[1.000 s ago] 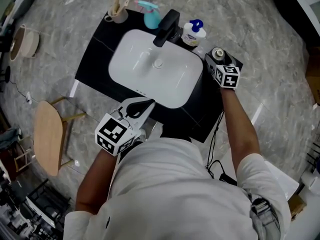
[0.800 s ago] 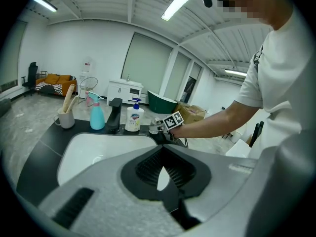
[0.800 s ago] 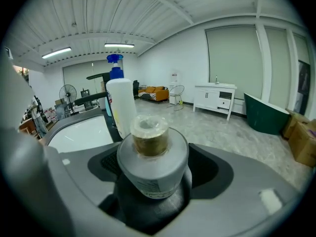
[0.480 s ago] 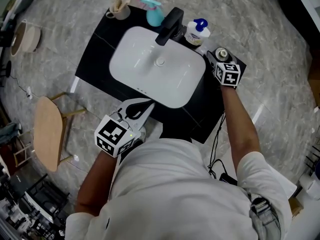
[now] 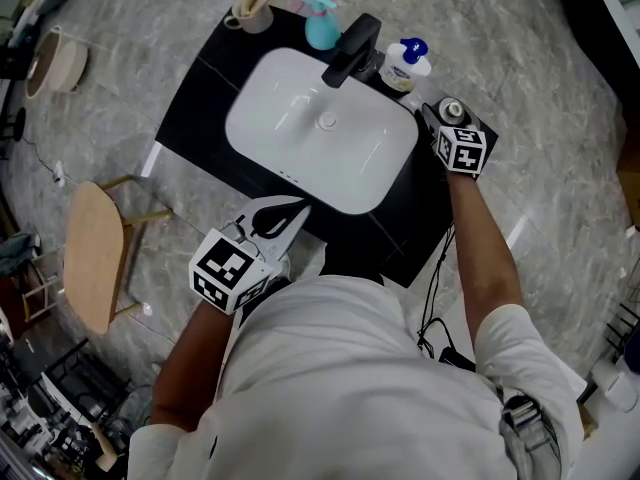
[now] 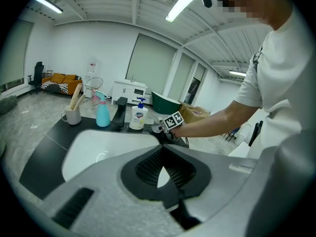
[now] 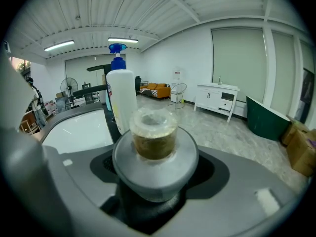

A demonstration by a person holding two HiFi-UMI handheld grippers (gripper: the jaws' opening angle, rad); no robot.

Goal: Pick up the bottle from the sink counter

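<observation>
Since a second ago our right gripper (image 5: 452, 118) has barely shifted, but its jaws have just been closing in on the small round bottle (image 7: 154, 154), which has a broad grey shoulder and a clear top showing brown inside. It stands upright between the jaws. Dark pad shows on both sides of it and we see no pad pressing, so the jaws are still apart around it. Our left gripper (image 5: 297, 208) has stayed put, tips together on nothing, well back from the right one at the near rim of the black sink counter (image 5: 195, 103). Just beyond the right gripper, a little to its left, a tall white pump bottle (image 7: 121, 95) with a blue head stands close to the small bottle. Further to the gripper's left are the black tap (image 5: 352, 46) and the white oval basin (image 5: 300, 143). To its right the counter ends close by, with open grey marbled floor (image 5: 560, 88) past the edge
</observation>
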